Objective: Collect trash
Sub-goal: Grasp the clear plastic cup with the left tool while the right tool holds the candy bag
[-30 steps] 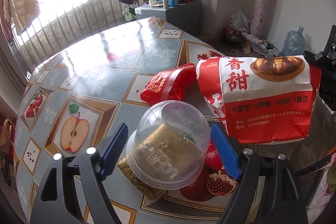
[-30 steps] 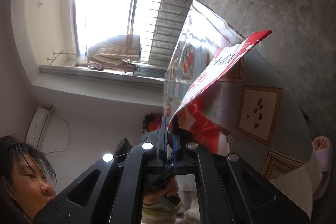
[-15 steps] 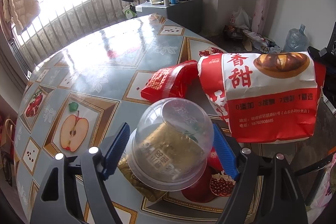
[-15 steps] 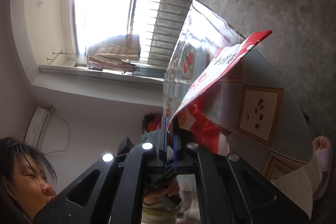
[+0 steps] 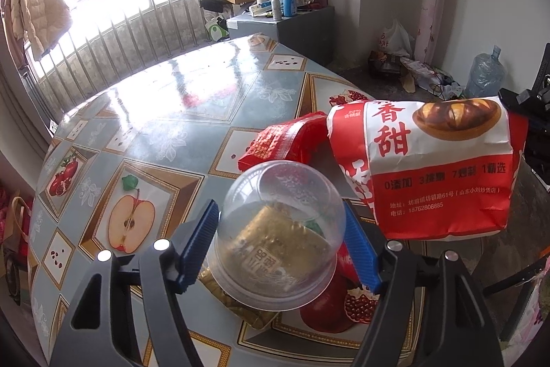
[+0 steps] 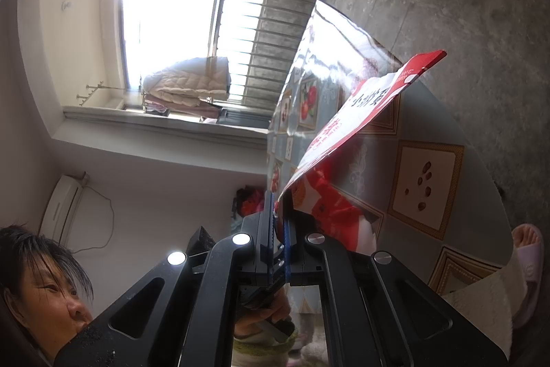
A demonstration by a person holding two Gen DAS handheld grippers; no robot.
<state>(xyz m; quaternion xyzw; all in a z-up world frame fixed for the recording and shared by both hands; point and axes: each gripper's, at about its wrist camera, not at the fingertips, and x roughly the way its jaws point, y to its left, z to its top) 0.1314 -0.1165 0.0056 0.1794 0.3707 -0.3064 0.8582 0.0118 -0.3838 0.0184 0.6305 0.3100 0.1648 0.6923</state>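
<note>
Left wrist view: left hand-held gripper [image 5: 280,245] is squeezing the slick clear cup [image 5: 280,234] while the right hand-held gripper [image 6: 279,231] is pinching the red-and-white bag [image 5: 435,167] shut, so that cup's probably popping out.

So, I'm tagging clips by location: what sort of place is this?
Most likely a lived-in home: a table under fruit-print oilcloth, a padded coat hanging by the barred window, and a water jug among floor clutter.
</note>
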